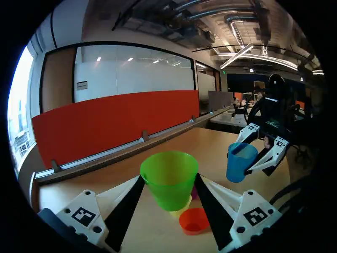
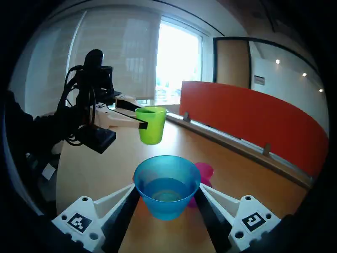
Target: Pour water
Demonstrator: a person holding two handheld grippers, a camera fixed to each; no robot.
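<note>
Hanging upright, part-filled with water: translucent blue cup (image 2: 167,185) | hanging upright, raised off wooden desk (image 1: 210,143): translucent green cup (image 1: 169,179) | staying well apart.

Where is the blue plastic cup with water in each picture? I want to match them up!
Left gripper view: the blue plastic cup is right of the middle, farther off, held by the right gripper.
Right gripper view: the cup is at the bottom middle, close up, between that gripper's own fingers, with water inside.
Shared landmark: the long red partition panel along the wooden desk, left of centre in the left gripper view and at the right in the right gripper view.
</note>
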